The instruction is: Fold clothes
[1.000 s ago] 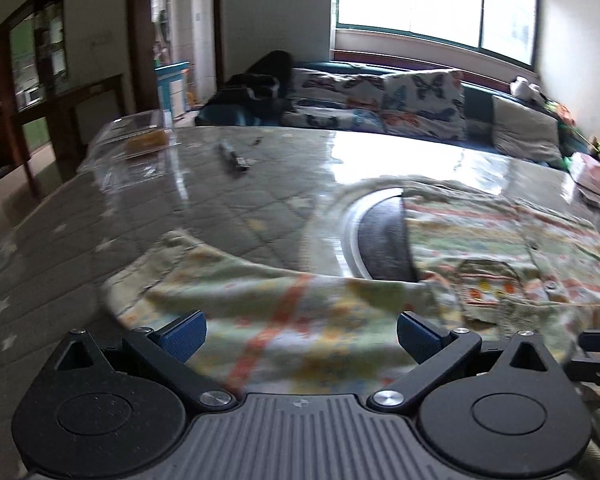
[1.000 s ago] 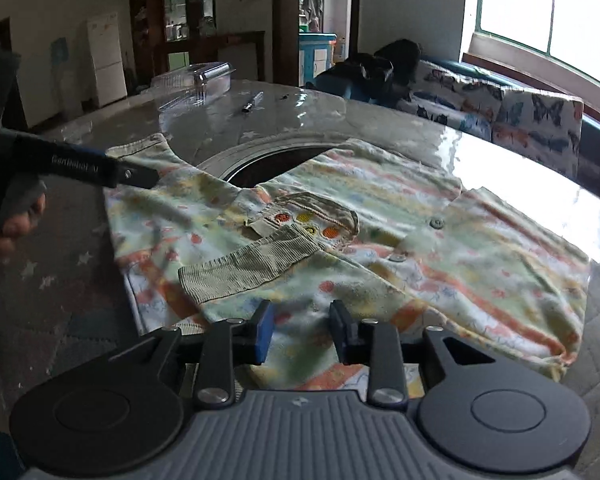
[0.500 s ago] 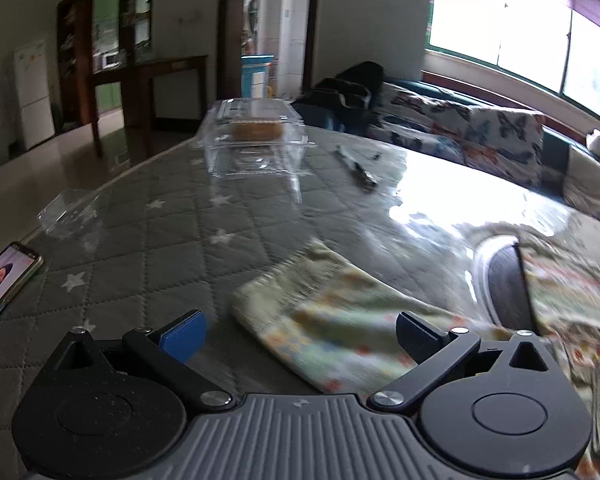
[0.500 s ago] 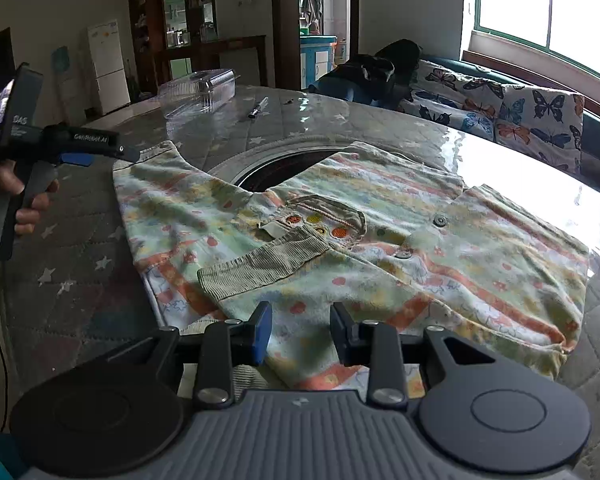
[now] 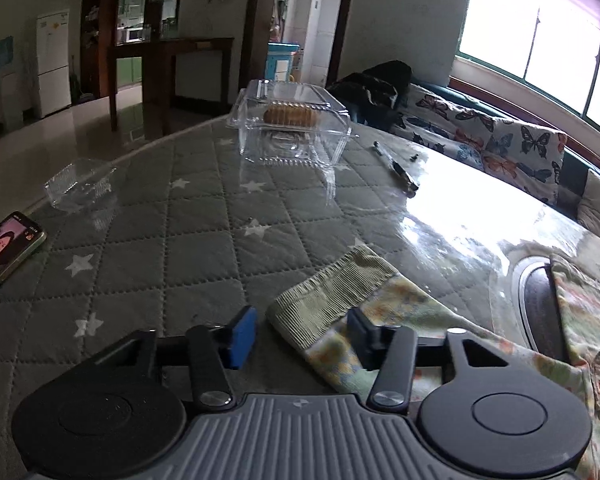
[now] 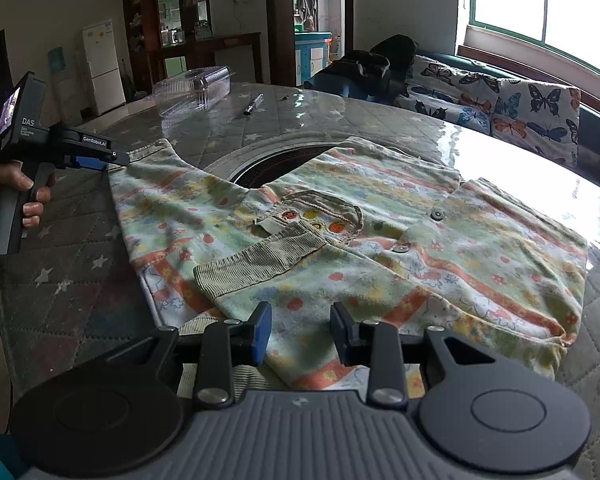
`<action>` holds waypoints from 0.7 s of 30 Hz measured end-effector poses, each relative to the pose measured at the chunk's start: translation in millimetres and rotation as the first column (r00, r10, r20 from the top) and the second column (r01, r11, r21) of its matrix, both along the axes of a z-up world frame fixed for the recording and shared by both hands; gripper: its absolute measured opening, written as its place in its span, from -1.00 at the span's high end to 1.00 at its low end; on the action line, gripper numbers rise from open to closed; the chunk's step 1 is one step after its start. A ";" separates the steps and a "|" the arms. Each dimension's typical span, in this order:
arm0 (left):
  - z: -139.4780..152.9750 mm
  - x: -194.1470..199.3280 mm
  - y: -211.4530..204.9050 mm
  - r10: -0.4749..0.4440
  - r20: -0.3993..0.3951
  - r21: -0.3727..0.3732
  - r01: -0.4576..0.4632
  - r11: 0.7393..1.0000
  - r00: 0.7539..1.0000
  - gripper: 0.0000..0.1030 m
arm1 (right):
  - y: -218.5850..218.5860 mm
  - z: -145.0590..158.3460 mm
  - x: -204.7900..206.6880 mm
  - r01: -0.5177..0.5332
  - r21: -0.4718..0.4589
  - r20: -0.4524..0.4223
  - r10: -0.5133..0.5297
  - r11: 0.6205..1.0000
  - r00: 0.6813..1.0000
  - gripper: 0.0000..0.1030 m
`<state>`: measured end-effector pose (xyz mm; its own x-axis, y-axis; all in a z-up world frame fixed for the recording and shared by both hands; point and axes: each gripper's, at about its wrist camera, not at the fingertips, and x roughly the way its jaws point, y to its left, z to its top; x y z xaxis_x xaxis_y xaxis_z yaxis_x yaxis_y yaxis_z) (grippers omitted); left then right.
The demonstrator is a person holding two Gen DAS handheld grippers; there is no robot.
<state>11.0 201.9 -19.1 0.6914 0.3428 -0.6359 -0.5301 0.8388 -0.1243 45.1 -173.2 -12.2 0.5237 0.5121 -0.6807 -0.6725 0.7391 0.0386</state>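
The pale green child's shirt printed with orange stripes and small fruit (image 6: 380,240) lies spread front-up on the grey quilted, star-patterned table cover under clear plastic (image 5: 160,220), its body partly over a round dark opening in the table (image 6: 268,168). One sleeve is folded in across the chest, its ribbed corduroy cuff (image 6: 256,264) lying just below the collar; the other sleeve stretches out flat toward the left side, and its long axis runs from the shoulder out to the ribbed cuff (image 5: 332,292). That outstretched cuff is what the fold seems to turn on, and the left gripper (image 5: 300,336) is plainly the nearer one: its fingers stand apart, holding nothing, with the cuff end lying between and just ahead of them, slightly toward the right finger. The right gripper (image 6: 300,336) hovers over the shirt's near hem, fingers likewise parted and empty. Farther out sit a clear plastic clamshell box of biscuits (image 5: 292,124), a dark pen (image 5: 396,168) and a phone with a lit screen (image 5: 8,240) at the table's edge.
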 end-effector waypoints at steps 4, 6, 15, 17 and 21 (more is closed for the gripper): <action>0.0 0.3 0.9 0.006 0.005 0.006 -0.006 1.000 1.000 0.49 | -1.0 0.1 -0.1 0.007 0.006 -0.004 -0.007 1.000 1.000 0.38; 0.4 0.3 2.5 0.008 0.016 -0.013 -0.008 1.000 1.000 0.68 | -2.0 1.0 -0.4 0.011 0.010 -0.002 -0.011 1.000 1.000 0.38; 37.8 -8.6 -18.4 -0.094 0.165 -0.141 0.118 0.983 0.982 0.83 | -15.3 8.0 -1.8 0.051 0.043 0.013 -0.052 0.998 0.999 0.38; 50.3 -9.4 -32.8 -0.147 0.195 -0.140 0.176 0.974 0.970 0.83 | -22.5 10.0 -2.5 0.070 0.054 0.016 -0.071 0.996 0.997 0.38; 73.1 -8.0 -76.0 -0.285 0.245 -0.136 0.323 0.936 0.927 0.84 | -38.1 14.1 -4.0 0.109 0.076 0.023 -0.111 0.991 0.994 0.38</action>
